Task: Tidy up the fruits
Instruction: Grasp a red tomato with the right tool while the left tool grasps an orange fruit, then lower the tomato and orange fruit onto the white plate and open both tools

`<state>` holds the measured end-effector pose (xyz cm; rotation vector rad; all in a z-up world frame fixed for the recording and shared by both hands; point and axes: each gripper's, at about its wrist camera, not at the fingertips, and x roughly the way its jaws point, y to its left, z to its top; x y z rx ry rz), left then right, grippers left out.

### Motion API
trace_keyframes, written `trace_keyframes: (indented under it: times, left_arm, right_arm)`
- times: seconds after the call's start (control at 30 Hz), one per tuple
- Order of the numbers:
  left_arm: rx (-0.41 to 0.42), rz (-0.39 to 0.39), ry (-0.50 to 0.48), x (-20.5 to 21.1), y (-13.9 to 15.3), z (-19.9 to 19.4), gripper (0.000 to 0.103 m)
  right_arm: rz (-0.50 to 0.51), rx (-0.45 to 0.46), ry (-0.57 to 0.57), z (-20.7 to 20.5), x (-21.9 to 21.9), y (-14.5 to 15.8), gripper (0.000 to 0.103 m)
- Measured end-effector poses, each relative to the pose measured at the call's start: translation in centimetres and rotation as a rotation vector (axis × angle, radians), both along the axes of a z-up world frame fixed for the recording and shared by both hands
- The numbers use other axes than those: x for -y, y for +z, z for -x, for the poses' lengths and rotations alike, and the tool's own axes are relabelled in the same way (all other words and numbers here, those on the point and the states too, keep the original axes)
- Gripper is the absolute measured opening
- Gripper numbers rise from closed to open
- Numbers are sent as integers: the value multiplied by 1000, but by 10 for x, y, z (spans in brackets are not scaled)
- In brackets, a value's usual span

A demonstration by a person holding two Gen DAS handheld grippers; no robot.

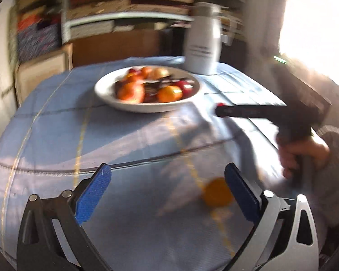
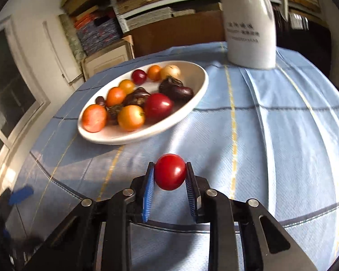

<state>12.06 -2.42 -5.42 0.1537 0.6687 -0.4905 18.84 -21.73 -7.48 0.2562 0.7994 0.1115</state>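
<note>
A white oval bowl [image 2: 198,90] on the blue tablecloth holds several red, orange and dark fruits. It also shows in the left wrist view [image 1: 101,89]. My right gripper [image 2: 169,169] is shut on a small red fruit [image 2: 169,172] and holds it above the cloth, in front of the bowl. In the left wrist view the right gripper [image 1: 221,109] reaches in from the right with the red fruit at its tip, next to the bowl's rim. My left gripper [image 1: 167,176] is open and empty. A small orange fruit [image 1: 217,193] lies on the cloth beside its right finger.
A tall white jug [image 2: 248,20] stands on the table behind the bowl, also in the left wrist view [image 1: 203,43]. Shelves with stacked fabrics and a cardboard box stand behind the table. The person's hand [image 1: 302,153] holds the right gripper's handle.
</note>
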Motion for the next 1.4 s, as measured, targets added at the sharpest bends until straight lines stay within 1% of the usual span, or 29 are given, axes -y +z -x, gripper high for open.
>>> trace_keyframes:
  times: [0.07,0.1,0.13,0.27,0.3,0.4,0.5,0.53,0.57,0.6,0.63,0.67,0.73,0.77,0.8,0.9,1.0,1.1,1.23,1.4]
  left_arm:
    - [43,-64,-25,17,0,12,98]
    - [39,-70,-35,20,-1,13,98]
    - [22,-69,-47,23,-3,12,98]
    - [-96,-7,-84,25,-10,2,98]
    - [-115,-2,-85,26,-11,-1,98]
    - [-136,-7,-85,28,-15,0,98]
    - [-138,-46,-89,36,-17,1,98]
    - [-139,-59,-93,39,-18,0,95]
    - [-144,-80,-101,43,-19,0,84]
    - [-151,-99,-106,46,-22,-1,75]
    - [-161,-117,-109,47,-24,-2,58]
    - [-184,-133,-116,49,-27,-4,50]
    - [-220,-132,-134,51,-32,-8,42]
    - [-222,-128,-137,51,-32,-8,40]
    - [-219,-129,-139,52,-32,-8,38]
    - [-198,-133,-132,52,-29,-5,38]
    - [-176,-88,-97,43,-22,-7,38]
    - [-154,-67,-43,35,-13,-18,38]
    - [-84,-60,29,24,10,-40,38]
    - [4,-15,117,8,53,-78,38]
  right_arm:
    - [-4,-12,4,-3,0,-4,27]
    - [3,-14,9,-3,-1,-5,27]
    - [7,-15,13,-4,-2,-5,27]
    - [3,-24,5,-2,0,-8,27]
    - [-1,-28,1,-3,1,-8,27]
    - [-3,-41,-5,-5,3,-10,27]
    - [5,-48,1,-6,0,-12,27]
    - [4,-47,1,-6,1,-11,27]
    - [3,-46,1,-6,1,-11,27]
    - [1,-45,0,-6,1,-11,27]
    - [-1,-46,-3,-6,2,-11,27]
    - [-3,-48,-4,-6,2,-12,27]
    - [-7,-51,-5,-7,2,-12,27]
    - [-6,-50,-4,-7,3,-12,27]
    - [-7,-47,-2,-7,2,-12,27]
    - [-13,-40,-2,-6,3,-11,27]
    - [-27,-21,-7,-4,6,-8,27]
    - [-32,5,-12,0,6,-3,27]
    - [-33,33,-16,5,5,4,27]
    - [-38,92,-27,13,7,18,27]
